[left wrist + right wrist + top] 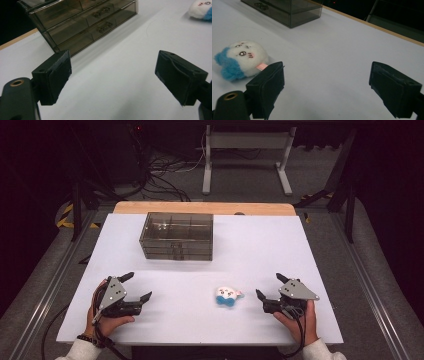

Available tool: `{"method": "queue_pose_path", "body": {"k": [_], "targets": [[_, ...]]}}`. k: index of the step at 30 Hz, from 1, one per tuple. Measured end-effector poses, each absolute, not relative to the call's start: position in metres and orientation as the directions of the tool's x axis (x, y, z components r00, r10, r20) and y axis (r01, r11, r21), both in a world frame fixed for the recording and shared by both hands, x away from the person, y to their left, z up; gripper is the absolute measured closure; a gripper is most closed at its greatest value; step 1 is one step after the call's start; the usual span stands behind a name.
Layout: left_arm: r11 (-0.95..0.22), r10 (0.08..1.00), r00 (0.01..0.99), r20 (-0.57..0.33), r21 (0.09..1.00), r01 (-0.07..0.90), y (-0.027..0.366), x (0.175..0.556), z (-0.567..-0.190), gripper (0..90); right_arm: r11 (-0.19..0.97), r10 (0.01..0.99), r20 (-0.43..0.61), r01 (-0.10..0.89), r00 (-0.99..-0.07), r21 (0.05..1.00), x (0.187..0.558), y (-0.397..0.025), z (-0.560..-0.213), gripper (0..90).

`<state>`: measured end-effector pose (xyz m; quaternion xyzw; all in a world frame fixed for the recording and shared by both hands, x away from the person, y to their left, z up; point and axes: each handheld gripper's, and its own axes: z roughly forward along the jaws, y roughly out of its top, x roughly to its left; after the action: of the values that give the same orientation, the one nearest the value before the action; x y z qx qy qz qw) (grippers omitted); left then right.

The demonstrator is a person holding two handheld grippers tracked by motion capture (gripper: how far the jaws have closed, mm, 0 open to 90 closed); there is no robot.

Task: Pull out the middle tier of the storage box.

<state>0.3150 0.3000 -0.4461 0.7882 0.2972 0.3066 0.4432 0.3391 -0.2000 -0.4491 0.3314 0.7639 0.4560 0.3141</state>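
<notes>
The plush toy (227, 296), white with blue feet and a small pink tag, lies on the white table (310, 270) near the front edge, just left of the right tool (270, 290) and well apart from the smoky drawer box (177, 236) at the back. The right tool rests low beside it, released, its 2 jaws spread wide with nothing between them; the left tool (136, 288) sits at the other front corner, equally released and empty. The step in hand looks like a pickup of the toy by the right tool: it would go best by swinging the jaws left until the soft body sits squarely between them, then closing on the round middle and not on the tag or a foot, which could slip. The right gripper view shows the toy's face and tag close up, off to the left of its jaws, so it is not yet lined up. The left gripper view shows the box's 3 drawer fronts and their handles, which the high view leaves faint.
</notes>
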Motion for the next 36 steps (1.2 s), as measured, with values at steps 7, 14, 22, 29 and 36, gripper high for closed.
{"method": "queue_pose_path", "body": {"k": [7,14,22,29,36], "targets": [[-0.497,0.718,0.631,0.295,0.851,0.167,0.289,0.315,-0.446,19.4,0.369,0.791,-0.18,0.222,-0.584,0.903,0.34,-0.201,-0.45,13.5],[-0.536,0.699,0.622,0.354,0.834,0.128,0.278,0.319,-0.444,23.9,0.376,0.789,-0.185,0.224,-0.586,0.899,0.34,-0.2,-0.451,13.5],[-0.589,0.68,0.582,0.446,0.805,0.073,0.268,0.328,-0.441,32.9,0.383,0.787,-0.188,0.227,-0.588,0.895,0.342,-0.199,-0.452,13.5],[-0.627,0.663,0.541,0.517,0.778,0.024,0.261,0.338,-0.437,36.6,0.392,0.786,-0.193,0.231,-0.588,0.891,0.343,-0.198,-0.454,13.5],[-0.689,0.607,0.533,0.59,0.725,-0.017,0.239,0.355,-0.442,40.9,0.395,0.786,-0.194,0.235,-0.588,0.888,0.343,-0.198,-0.455,13.5]]}}
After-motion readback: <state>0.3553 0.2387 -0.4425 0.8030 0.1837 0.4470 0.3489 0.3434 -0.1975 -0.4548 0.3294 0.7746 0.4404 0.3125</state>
